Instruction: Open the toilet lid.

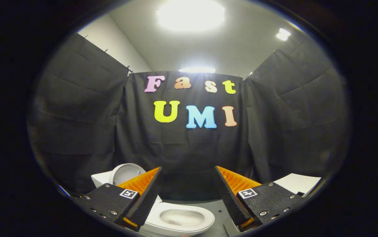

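Two fingers of the gripper (187, 191) stand wide apart and hold nothing; their inner faces are ribbed. Down between them sits a small, smooth white toilet (179, 219) with an oval bowl. Its round toilet lid (126, 172) stands up, just behind the left finger.

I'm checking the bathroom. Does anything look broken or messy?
Nothing stands out. The toilet looks whole and clean, its lid already raised upright behind the bowl. The gripper is open above it, holding nothing.
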Demonstrator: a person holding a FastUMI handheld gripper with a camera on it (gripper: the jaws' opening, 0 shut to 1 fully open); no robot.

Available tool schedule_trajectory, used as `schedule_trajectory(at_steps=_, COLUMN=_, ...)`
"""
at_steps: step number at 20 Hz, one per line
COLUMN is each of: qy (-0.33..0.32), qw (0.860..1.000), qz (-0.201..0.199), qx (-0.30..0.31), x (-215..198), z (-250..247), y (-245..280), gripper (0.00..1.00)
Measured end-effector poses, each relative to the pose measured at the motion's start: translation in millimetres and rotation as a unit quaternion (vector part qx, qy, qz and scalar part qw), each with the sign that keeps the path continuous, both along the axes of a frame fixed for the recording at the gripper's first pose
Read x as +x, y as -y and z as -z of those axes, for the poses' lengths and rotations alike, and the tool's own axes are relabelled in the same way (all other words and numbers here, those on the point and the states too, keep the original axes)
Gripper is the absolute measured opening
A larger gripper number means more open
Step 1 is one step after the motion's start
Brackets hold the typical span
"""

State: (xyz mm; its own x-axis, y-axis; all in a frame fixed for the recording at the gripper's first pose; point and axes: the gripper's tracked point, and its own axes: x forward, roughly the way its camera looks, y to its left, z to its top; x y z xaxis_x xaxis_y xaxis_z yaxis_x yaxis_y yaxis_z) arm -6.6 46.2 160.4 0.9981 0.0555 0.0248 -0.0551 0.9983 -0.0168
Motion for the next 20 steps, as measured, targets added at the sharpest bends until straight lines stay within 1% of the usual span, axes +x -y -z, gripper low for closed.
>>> schedule_trajectory(at_steps=6, qy=-0.005, qw=1.000, qz=0.001, qx=0.008, x=-0.6, z=2.5, y=1.8, gripper=0.95)
schedule_trajectory(at_steps=11, qy=-0.008, qw=1.000, qz=0.004, qx=0.002, x=0.8, z=5.2, y=1.6, gripper=0.95)
schedule_trajectory(at_steps=20, qy=-0.011, qw=1.000, qz=-0.004, qx=-0.005, x=2.0, z=10.3, y=-8.2, gripper=0.95)
